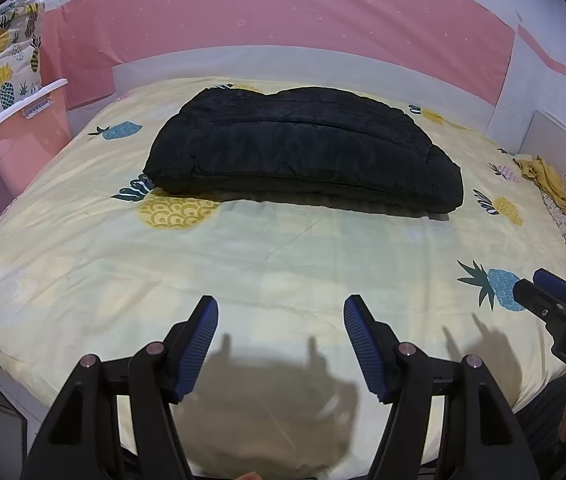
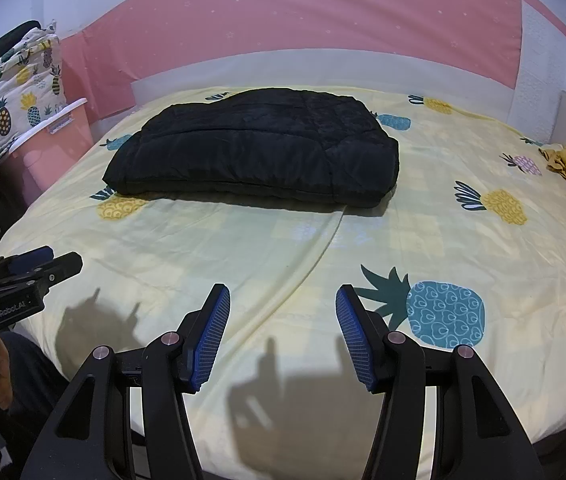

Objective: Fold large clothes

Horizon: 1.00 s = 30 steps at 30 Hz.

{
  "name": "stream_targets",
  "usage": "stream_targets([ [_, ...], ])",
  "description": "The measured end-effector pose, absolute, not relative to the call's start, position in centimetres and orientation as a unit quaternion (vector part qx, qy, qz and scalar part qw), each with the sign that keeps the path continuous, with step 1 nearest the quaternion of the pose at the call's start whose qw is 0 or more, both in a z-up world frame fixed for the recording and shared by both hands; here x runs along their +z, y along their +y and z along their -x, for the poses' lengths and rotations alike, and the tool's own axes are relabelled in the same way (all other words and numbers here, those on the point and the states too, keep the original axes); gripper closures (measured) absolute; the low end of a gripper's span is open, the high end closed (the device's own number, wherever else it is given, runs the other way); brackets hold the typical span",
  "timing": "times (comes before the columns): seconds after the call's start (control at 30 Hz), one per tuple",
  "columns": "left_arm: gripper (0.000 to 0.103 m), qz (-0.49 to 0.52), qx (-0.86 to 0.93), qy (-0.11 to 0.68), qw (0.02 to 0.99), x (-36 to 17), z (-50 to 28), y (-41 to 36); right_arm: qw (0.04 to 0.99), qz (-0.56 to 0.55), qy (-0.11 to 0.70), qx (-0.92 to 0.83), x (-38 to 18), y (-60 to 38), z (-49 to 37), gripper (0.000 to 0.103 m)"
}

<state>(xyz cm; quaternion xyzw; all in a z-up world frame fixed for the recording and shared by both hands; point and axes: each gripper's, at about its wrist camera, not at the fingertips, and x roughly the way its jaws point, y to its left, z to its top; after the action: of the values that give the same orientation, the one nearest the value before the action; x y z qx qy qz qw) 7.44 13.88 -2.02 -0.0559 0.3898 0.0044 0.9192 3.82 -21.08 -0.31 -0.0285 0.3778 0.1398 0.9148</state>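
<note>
Pineapple-print bedsheet [image 2: 423, 216] under everything, with the black padded jacket [image 2: 251, 152] already bundled into a thick rectangle mid-bed, well beyond both grippers. Left gripper [image 1: 281, 312] and right gripper [image 2: 283, 300] parked near the foot edge, jaws spread wide, gripping nothing. Biggest risk, probably: puffy layers springing apart or sliding if pinched only by the top ply, or snagging sheet along with it.
</note>
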Motion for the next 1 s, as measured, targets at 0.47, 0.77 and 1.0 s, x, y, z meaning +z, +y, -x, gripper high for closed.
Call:
stream_targets([
  [0.47,0.035,0.054,0.005,0.392,0.919,-2.09,-7.36,13.83,0.915,0.029,0.378,0.140,-0.30,-21.07,-3.82,0.047],
  [0.77,0.035,0.055,0.004,0.392,0.918,-2.15,-7.42,13.92,0.915,0.030,0.377,0.140,-0.29,-21.03,-3.80,0.047],
  [1.0,0.036,0.054,0.004,0.393,0.918,-2.18,-7.43,14.02,0.915,0.030,0.377,0.140,-0.27,-21.03,-3.80,0.047],
])
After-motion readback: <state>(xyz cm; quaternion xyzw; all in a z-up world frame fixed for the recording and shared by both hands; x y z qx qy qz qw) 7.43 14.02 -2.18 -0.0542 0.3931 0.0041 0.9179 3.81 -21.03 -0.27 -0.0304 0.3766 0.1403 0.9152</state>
